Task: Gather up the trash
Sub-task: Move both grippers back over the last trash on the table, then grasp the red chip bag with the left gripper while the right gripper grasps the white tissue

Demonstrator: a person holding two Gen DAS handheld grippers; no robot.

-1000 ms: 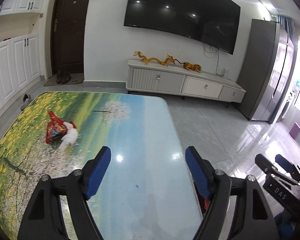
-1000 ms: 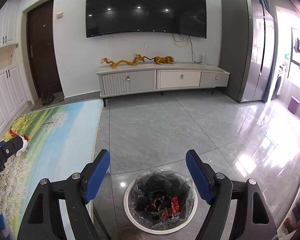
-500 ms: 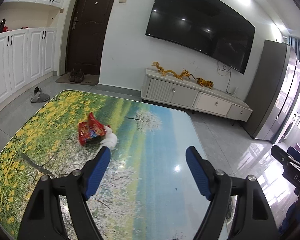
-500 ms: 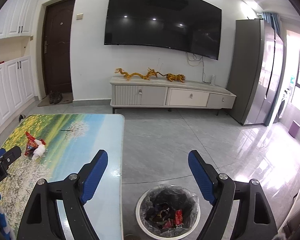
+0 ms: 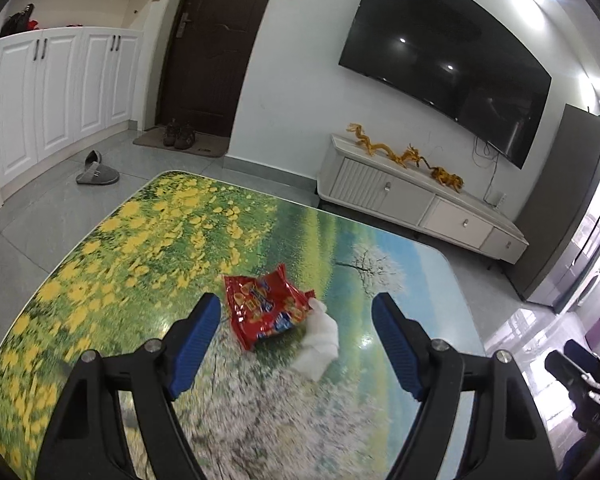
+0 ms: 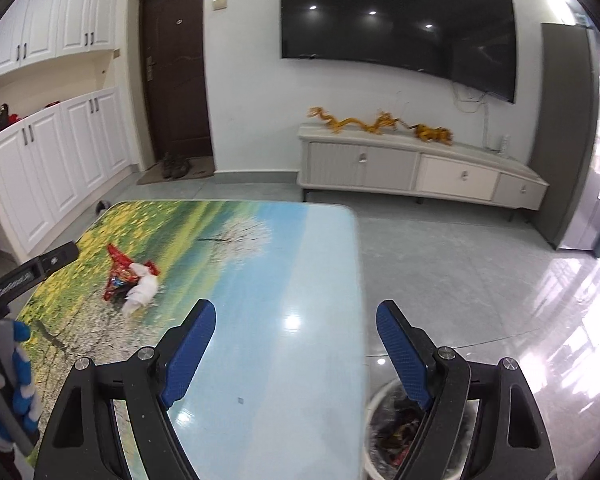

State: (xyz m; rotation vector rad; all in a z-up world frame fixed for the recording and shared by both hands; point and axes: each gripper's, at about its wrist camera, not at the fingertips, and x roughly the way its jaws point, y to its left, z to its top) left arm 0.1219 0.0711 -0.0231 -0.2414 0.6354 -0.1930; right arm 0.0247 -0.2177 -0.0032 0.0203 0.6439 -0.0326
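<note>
A red snack wrapper (image 5: 265, 305) and a crumpled white tissue (image 5: 318, 340) lie touching on the picture-printed table (image 5: 140, 248). My left gripper (image 5: 296, 312) is open and empty, hovering just short of them, the wrapper between its blue fingers in view. In the right wrist view the wrapper (image 6: 120, 270) and tissue (image 6: 142, 290) lie to the far left. My right gripper (image 6: 296, 320) is open and empty over the table's right part. A bin (image 6: 384, 436) with a black liner and trash stands on the floor by the table's right edge.
A white TV cabinet (image 6: 420, 168) with golden dragon figures stands under a wall TV. White cupboards (image 5: 60, 92), a dark door, shoes and a slipper (image 5: 96, 170) are at the left. A grey fridge (image 6: 564, 132) stands at the right.
My left gripper has moved forward and left toward the wrapper and tissue, which now sit between its fingers. My right gripper has swung left from above the bin to over the table.
</note>
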